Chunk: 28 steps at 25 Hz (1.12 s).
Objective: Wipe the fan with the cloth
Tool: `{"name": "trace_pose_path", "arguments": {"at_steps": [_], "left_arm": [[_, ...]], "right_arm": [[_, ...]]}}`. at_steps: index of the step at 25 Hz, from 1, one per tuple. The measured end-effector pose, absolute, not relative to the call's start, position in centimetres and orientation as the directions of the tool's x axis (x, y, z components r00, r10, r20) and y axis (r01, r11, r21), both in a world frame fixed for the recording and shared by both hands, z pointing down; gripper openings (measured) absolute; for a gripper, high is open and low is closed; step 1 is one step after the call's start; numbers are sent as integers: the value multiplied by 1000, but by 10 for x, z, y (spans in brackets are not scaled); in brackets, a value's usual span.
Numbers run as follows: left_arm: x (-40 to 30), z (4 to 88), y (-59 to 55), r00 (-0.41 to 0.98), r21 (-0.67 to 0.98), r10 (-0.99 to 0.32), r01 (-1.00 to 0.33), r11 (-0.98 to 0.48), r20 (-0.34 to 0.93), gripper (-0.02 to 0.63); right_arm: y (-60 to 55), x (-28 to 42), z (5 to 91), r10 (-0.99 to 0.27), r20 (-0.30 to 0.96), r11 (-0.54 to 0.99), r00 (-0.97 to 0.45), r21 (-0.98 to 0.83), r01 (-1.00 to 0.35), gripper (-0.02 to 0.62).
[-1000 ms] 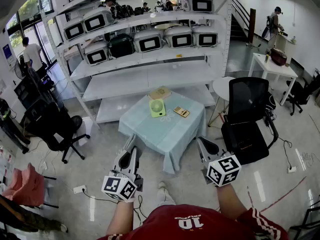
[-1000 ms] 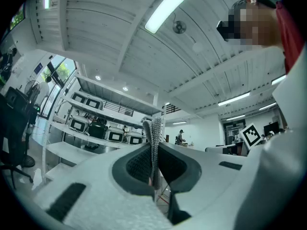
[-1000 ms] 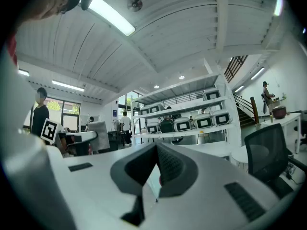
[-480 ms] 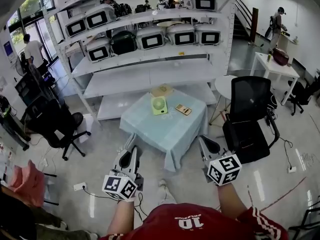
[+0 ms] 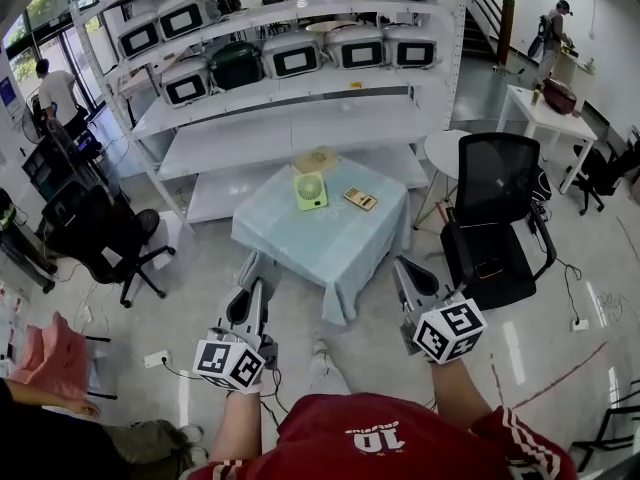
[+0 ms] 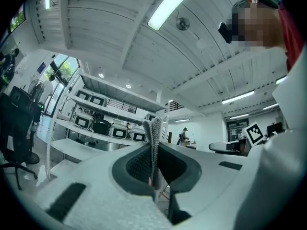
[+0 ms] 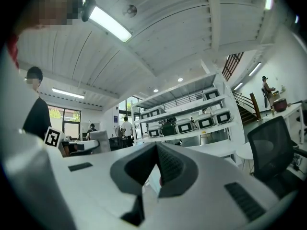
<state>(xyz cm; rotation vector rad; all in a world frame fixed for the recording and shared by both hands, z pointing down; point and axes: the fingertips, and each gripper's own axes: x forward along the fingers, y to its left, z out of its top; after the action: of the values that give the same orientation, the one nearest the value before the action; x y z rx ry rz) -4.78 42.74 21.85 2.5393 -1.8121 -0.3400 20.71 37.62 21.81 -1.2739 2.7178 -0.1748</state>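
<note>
A small green fan (image 5: 311, 190) stands upright on a low table with a pale blue cover (image 5: 300, 243). A tan folded cloth (image 5: 317, 159) lies just behind the fan at the table's far edge. My left gripper (image 5: 262, 265) and right gripper (image 5: 402, 269) are held over the floor in front of the table, well short of it. Both are shut, jaws pressed together with nothing between them; in the left gripper view (image 6: 154, 128) and the right gripper view (image 7: 157, 153) only the shelving and the ceiling show past the jaws.
A small yellow device (image 5: 361, 200) lies right of the fan. White shelving (image 5: 290, 128) with several monitors stands behind the table. Black office chairs sit at the right (image 5: 495, 218) and left (image 5: 100, 238). A person (image 5: 45, 93) stands far left.
The view has moved slightly nearer to the table and tipped down. Both grippers stay shut, in much the same place in the view.
</note>
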Motion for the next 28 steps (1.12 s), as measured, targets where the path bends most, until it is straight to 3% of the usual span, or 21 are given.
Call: {"name": "trace_pose_path", "arguments": {"at_steps": [8, 28], "left_arm": [[-64, 243, 393, 286, 147, -951, -942, -301, -117, 20], [-188, 244, 111, 347, 222, -933, -906, -360, -99, 20]], "right_arm": [[333, 194, 239, -766, -52, 635, -641, -220, -740, 5], [71, 60, 216, -784, 17, 610, -621, -173, -774, 5]]}}
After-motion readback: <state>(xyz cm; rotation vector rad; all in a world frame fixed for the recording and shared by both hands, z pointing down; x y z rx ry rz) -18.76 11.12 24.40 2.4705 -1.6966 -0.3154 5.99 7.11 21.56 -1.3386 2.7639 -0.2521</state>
